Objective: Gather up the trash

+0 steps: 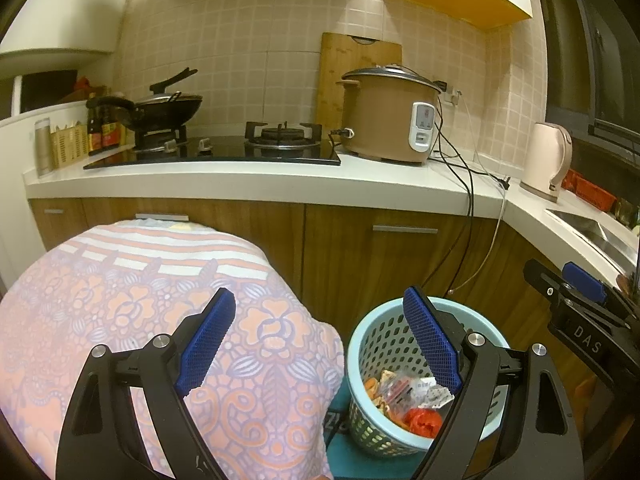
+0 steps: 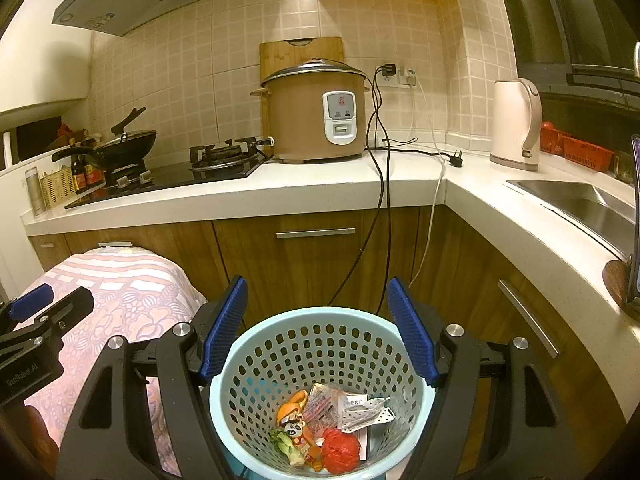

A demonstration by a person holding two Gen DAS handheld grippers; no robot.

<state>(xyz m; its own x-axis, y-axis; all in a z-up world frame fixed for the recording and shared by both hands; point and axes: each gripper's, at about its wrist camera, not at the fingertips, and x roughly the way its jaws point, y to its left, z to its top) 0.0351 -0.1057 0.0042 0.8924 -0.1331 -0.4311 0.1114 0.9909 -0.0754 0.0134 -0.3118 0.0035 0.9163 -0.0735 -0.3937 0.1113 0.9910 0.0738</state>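
Note:
A light blue perforated basket [image 2: 280, 360] stands low in front of the cabinets. It holds trash [image 2: 320, 428]: orange peel, crumpled wrappers, a red wad and a green scrap. My right gripper [image 2: 318, 328] hovers over the basket's rim, open, its blue pads on either side and clear of it. My left gripper [image 1: 324, 340] is open and empty, over the edge of a floral cloth [image 1: 140, 320] with the basket [image 1: 376, 344] under its right pad. Each gripper shows at the other view's edge: the right gripper [image 1: 568, 284], the left gripper [image 2: 44, 308].
A white counter [image 2: 320, 188] runs behind and turns right to a sink [image 2: 580, 200]. On it stand a rice cooker [image 2: 316, 112], a kettle [image 2: 514, 124], a gas hob [image 2: 216, 160] and a wok [image 2: 124, 144]. Cords [image 2: 380, 220] hang down the wooden cabinet doors.

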